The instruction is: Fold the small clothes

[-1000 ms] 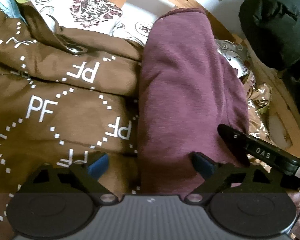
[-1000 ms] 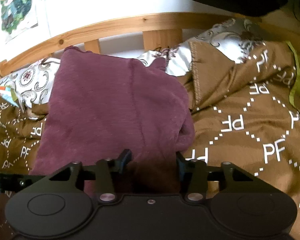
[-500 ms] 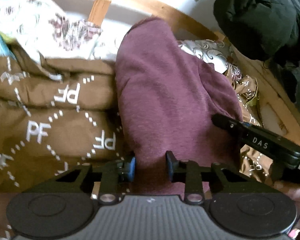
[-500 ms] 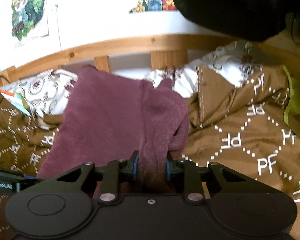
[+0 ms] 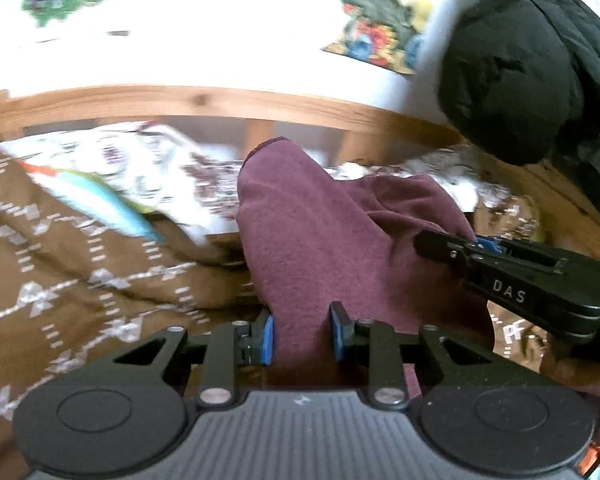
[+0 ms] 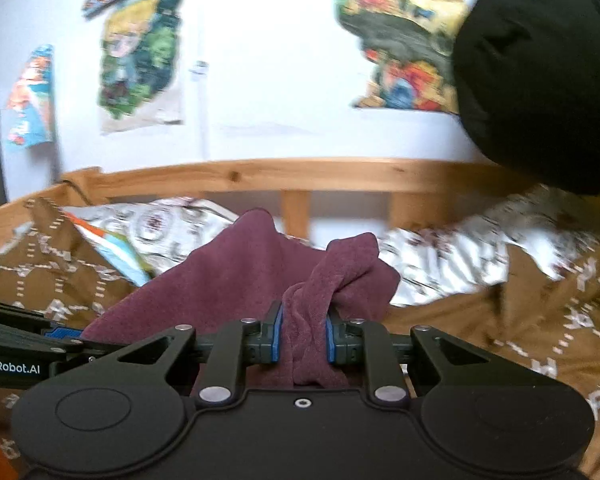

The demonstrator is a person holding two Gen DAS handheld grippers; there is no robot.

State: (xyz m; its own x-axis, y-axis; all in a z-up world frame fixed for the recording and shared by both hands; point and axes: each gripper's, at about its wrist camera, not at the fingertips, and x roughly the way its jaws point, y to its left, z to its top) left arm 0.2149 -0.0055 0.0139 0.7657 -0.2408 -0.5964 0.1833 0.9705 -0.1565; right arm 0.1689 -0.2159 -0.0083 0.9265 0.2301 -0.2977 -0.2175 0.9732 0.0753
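A maroon fleece garment [image 5: 320, 232] lies on the brown bedspread, its near edge lifted. My left gripper [image 5: 302, 334] is shut on the garment's near left part, with blue pads on both sides of the cloth. My right gripper [image 6: 302, 334] is shut on a bunched fold of the same garment [image 6: 256, 268]. The right gripper also shows in the left wrist view [image 5: 476, 246], at the garment's right edge. The left gripper shows in the right wrist view [image 6: 60, 336] at the far left.
A brown "PF" patterned bedspread [image 5: 80, 280] covers the bed. White patterned pillows [image 6: 440, 260] lie along the wooden bed rail [image 6: 300, 176]. A black jacket [image 5: 532, 72] hangs at the upper right. Posters [image 6: 140, 52] are on the white wall.
Both grippers closed on the garment's near edge, the left from wide open, then rose and tilted up, lifting the cloth; the wall and posters came into view.
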